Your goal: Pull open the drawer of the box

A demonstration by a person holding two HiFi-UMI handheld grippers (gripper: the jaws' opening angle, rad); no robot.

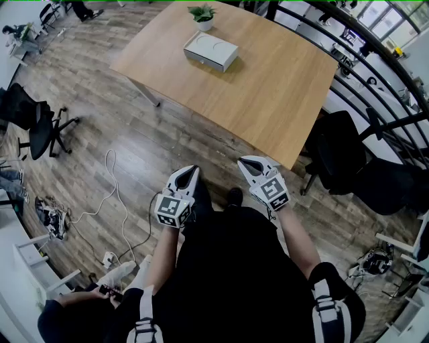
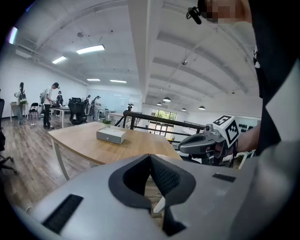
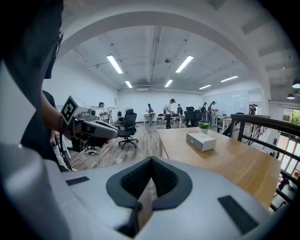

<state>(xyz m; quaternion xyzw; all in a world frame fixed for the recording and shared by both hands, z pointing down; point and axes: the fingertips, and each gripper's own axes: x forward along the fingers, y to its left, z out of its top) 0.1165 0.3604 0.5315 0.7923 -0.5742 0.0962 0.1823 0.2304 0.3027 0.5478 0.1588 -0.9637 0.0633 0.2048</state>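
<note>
A flat white box (image 1: pixel 210 51) lies on the far part of the wooden table (image 1: pixel 268 87), its drawer closed flush with the front. The box (image 2: pixel 111 135) shows small in the left gripper view, and the box (image 3: pixel 201 140) likewise in the right gripper view. I hold both grippers close to my body, over the floor and well short of the table. My left gripper (image 1: pixel 193 169) is shut with nothing in it, its tips (image 2: pixel 150 156) meeting. To its right, my right gripper (image 1: pixel 242 161) is also shut and empty, its tips (image 3: pixel 151 159) touching.
A small potted plant (image 1: pixel 202 17) stands just behind the box. Black office chairs (image 1: pixel 40 127) are on the left, another chair (image 1: pixel 342 157) sits by the table's right corner, and a black railing (image 1: pixel 375 74) runs beyond it. Cables (image 1: pixel 110 194) trail over the wood floor. People stand at distant desks.
</note>
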